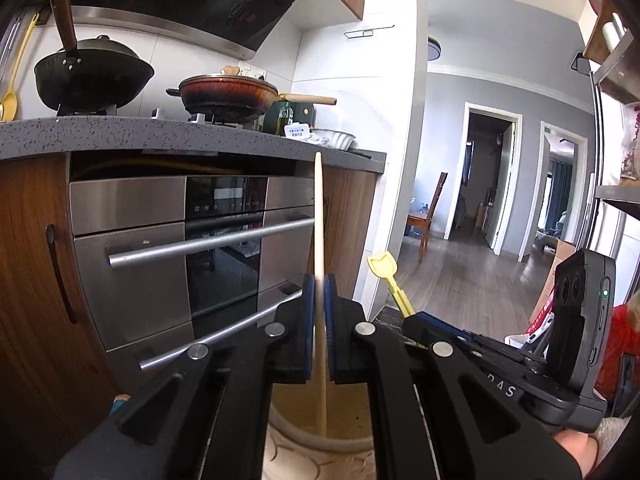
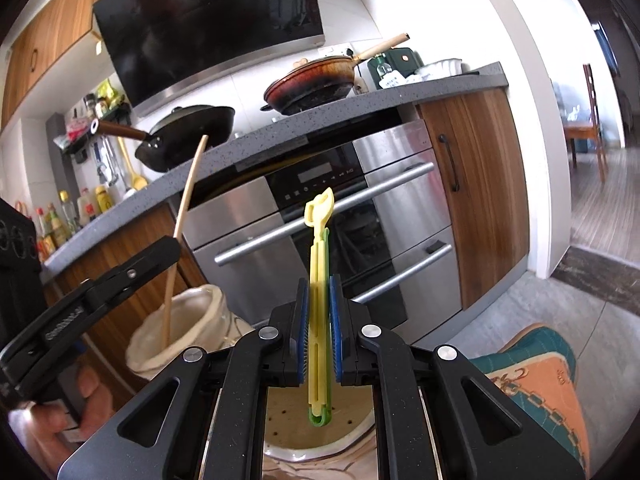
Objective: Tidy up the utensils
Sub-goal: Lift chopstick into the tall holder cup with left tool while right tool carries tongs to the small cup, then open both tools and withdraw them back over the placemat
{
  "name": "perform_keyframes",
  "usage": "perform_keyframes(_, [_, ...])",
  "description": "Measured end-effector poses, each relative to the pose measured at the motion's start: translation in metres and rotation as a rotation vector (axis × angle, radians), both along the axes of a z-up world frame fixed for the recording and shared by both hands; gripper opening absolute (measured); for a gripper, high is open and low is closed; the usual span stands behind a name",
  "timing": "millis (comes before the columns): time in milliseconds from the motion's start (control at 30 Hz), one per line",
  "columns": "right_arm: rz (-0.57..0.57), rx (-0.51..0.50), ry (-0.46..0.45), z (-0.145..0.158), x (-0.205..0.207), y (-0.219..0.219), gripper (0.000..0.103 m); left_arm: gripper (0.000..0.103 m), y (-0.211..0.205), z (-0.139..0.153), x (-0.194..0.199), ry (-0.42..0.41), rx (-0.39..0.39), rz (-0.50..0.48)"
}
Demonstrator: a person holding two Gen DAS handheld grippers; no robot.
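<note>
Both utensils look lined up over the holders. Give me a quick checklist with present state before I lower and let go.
1. Left gripper shut on the wooden stick: ok.
2. Right gripper shut on the yellow-green clip: ok.
3. Stick's lower end inside the cream holder: ok, seen from the right wrist.
4. Clip's lower end over the perforated holder: ok, though whether it touches the bottom: cannot tell.
5. The two grippers apart from each other: ok.
6. Holders stable when the utensils drop: cannot tell.
</note>
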State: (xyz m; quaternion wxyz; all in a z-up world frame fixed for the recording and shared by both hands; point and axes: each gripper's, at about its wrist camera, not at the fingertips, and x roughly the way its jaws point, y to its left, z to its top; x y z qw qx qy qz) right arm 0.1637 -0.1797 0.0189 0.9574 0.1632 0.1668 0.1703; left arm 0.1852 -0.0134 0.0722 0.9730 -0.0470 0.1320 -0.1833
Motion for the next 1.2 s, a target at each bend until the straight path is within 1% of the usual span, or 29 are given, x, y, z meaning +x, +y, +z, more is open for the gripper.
perform_keyframes(100, [-0.002, -0.034, -0.012, 0.001, -0.006, 0.001, 0.011, 0.005, 0.004, -0.001, -0.003, 0.009, -0.003, -0.003])
perform_keyframes(233, [-0.003, -0.049, 0.005, 0.000, -0.012, 0.000, 0.011, 0.005, 0.009, -0.001, -0.006, 0.025, -0.012, -0.014])
perform_keyframes(533, [-0.002, -0.052, 0.021, -0.001, -0.033, -0.006, 0.011, 0.006, 0.011, 0.000, -0.024, 0.020, 0.022, -0.022])
perform_keyframes(633, [-0.003, -0.068, 0.019, 0.000, -0.041, -0.005, 0.011, 0.008, 0.014, 0.000, -0.034, 0.027, 0.038, -0.001])
perform_keyframes(667, [-0.005, -0.073, 0.018, 0.001, -0.043, -0.005, 0.011, 0.014, 0.015, 0.000, -0.037, 0.033, 0.042, 0.010])
perform_keyframes(700, [-0.011, -0.081, 0.017, 0.002, -0.045, -0.004, 0.011, 0.024, 0.017, -0.001, -0.041, 0.042, 0.047, 0.022])
perform_keyframes(800, [-0.017, -0.084, 0.022, 0.002, -0.048, -0.003, 0.011, 0.036, 0.023, -0.002, -0.050, 0.061, 0.071, 0.053])
perform_keyframes(900, [-0.019, -0.087, 0.028, 0.002, -0.048, -0.003, 0.011, 0.041, 0.028, -0.005, -0.060, 0.074, 0.098, 0.079])
perform_keyframes(933, [-0.025, -0.093, 0.024, 0.002, -0.048, -0.004, 0.013, 0.041, 0.030, -0.005, -0.062, 0.076, 0.099, 0.083])
perform_keyframes(967, [-0.029, -0.094, 0.023, 0.004, -0.048, -0.003, 0.019, 0.042, 0.033, -0.007, -0.065, 0.080, 0.097, 0.087])
perform_keyframes(1100, [-0.033, -0.083, 0.026, 0.004, -0.050, -0.006, 0.024, 0.044, 0.038, -0.012, -0.071, 0.092, 0.107, 0.102])
perform_keyframes(1133, [-0.034, -0.081, 0.026, 0.004, -0.052, -0.006, 0.029, 0.044, 0.039, -0.015, -0.072, 0.097, 0.117, 0.110])
perform_keyframes(1167, [-0.036, -0.081, 0.025, 0.004, -0.054, -0.007, 0.035, 0.047, 0.039, -0.016, -0.074, 0.099, 0.120, 0.114])
perform_keyframes(1200, [-0.040, -0.082, 0.024, 0.004, -0.056, -0.008, 0.037, 0.053, 0.041, -0.018, -0.076, 0.103, 0.122, 0.122])
